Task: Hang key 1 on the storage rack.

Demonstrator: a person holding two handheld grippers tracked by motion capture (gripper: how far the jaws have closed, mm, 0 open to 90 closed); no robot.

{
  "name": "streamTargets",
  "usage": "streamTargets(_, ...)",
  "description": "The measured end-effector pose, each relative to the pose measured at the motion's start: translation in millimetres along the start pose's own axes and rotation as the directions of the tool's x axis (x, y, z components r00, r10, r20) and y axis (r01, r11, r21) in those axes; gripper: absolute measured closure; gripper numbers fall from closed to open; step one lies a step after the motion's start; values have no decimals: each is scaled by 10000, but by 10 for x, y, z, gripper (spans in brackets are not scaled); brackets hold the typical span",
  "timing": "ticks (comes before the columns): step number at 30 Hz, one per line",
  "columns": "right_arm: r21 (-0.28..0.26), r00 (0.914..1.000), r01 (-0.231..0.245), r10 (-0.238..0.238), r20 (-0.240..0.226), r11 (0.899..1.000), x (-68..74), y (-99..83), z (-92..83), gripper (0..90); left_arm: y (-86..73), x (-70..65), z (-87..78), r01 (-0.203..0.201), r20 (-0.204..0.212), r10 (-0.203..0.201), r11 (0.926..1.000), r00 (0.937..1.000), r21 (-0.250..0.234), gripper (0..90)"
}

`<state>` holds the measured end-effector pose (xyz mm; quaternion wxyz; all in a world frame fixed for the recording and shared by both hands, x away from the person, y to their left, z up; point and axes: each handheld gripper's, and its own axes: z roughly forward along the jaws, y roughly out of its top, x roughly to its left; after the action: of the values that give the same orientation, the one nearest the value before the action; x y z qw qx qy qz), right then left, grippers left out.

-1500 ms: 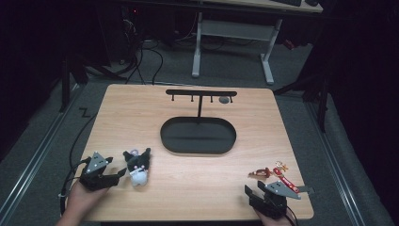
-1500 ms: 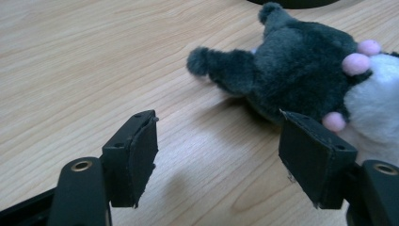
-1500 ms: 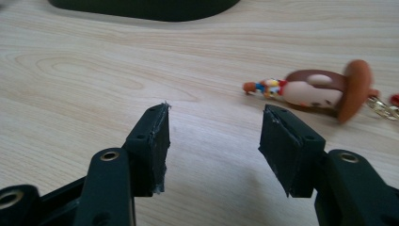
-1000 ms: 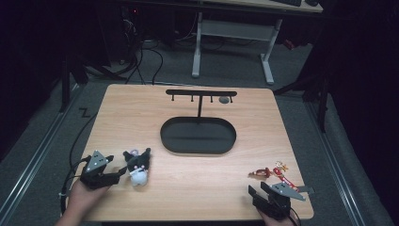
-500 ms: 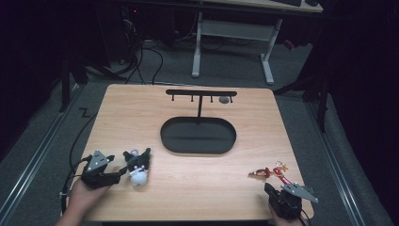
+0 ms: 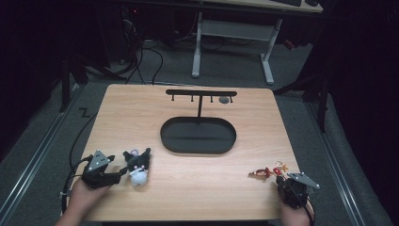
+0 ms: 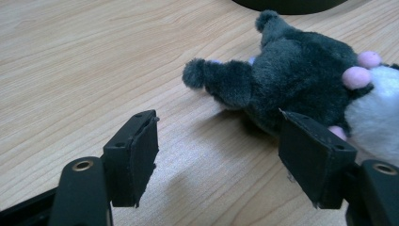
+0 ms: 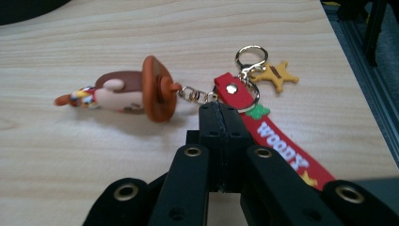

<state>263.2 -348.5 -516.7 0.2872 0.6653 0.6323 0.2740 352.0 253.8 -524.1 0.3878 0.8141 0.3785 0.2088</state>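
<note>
Your left claw (image 7: 221, 155) is standing open on the pale wood-grain table (image 6: 197, 188), with its black, flat-padded jaws spread wide. A fuzzy plush toy (image 7: 301, 89) is lying just beside the far jaw. It is dark grey on top and white below, with small pink bumps, and a soft pointed ear is sticking out toward the gap. In the high view the plush toy (image 6: 137, 165) is sitting well to the left of the black oval tray (image 6: 197, 135), near the table's front edge.

Your right claw (image 8: 220, 123) is pressed fully closed with nothing between the jaws, and its tip is lying over a red rubbery strap (image 8: 277, 143) that is reading "WOODY" in white letters. Just beyond the tip, a glossy cowboy figure (image 8: 127, 92) with a round brown hat is lying on its side, chained to a gold ring (image 8: 251, 55) and a yellow star badge (image 8: 277, 74). This keychain (image 6: 269, 171) is resting to the right of the tray, near the table's front right corner.

A thin black rack (image 6: 200, 94) with small pegs is rising behind the tray.
</note>
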Motion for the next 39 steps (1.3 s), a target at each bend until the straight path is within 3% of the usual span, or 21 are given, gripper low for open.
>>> streamTargets(3,197,9994,248,-253,248,9995,26,107,148,900,-1,-3,-8,-16,-23,16,10000,10000,16,293)
streamTargets(9,269,9987,514,-516,57,9983,127,223,291,900,-17,10,-26,103,-42,-103,9999,9999,-9,294)
streamTargets(13,315,9941,1057,-1049,-262,9939,318,347,403,900,-19,20,-25,118,-75,-118,9999,9999,2,293)
streamTargets(14,264,9909,1264,-1249,-504,9916,450,413,472,900,-19,21,-29,118,-58,-118,9999,9999,0,293)
streamTargets(15,264,9909,1264,-1249,-504,9916,450,413,472,900,-19,21,-29,118,-58,-118,9999,9999,0,293)
streamTargets(17,243,9863,1458,-1434,-822,9890,599,474,537,900,-18,23,-32,115,-61,-115,9999,9999,2,293)
streamTargets(18,249,9797,1733,-1698,-1064,9846,753,520,589,899,-20,24,-31,128,-68,-129,9999,9999,-33,293)
streamTargets(19,249,9797,1733,-1698,-1064,9846,753,520,589,899,-21,27,-34,116,-49,-116,9999,9999,-9,293)
streamTargets(20,204,9735,1970,-1931,-1223,9802,872,555,604,893,-22,26,-33,152,-41,-152,9999,9999,-29,293)
streamTargets(23,-59,9710,2133,-2127,-1093,9770,915,585,560,889,-28,26,-39,98,-27,-98,10000,9999,16,293)
streamTargets(26,-576,9675,2238,-2289,-1076,9729,976,603,398,885,-30,24,-42,72,-9,-72,10000,10000,6,294)
streamTargets(27,-742,9635,2310,-2387,-1209,9701,1016,603,343,882,-29,25,-41,71,7,-71,10000,10000,16,294)
streamTargets(28,-931,9543,2442,-2563,-1540,9652,1120,600,263,878,-28,25,-37,52,20,-52,10000,10000,41,294)
streamTargets(29,-931,9543,2442,-2563,-1540,9652,1120,600,263,878,-28,25,-37,52,20,-52,10000,10000,41,294)
streamTargets(30,-997,9431,2584,-2733,-1895,9609,1226,594,236,873,-27,16,-37,63,14,-63,10000,10000,41,294)
streamTargets(33,-913,9341,2602,-2745,-2282,9612,1309,570,258,874,-27,8,-43,61,14,-61,10000,10000,1,294)
streamTargets(34,-750,9272,2778,-2878,-2396,9577,1382,522,310,871,-26,7,-46,49,13,-49,10000,10000,-11,294)
streamTargets(39,-328,9240,3038,-3028,-2334,9522,1423,443,423,871,-25,22,-34,61,46,-61,10000,10000,45,294)
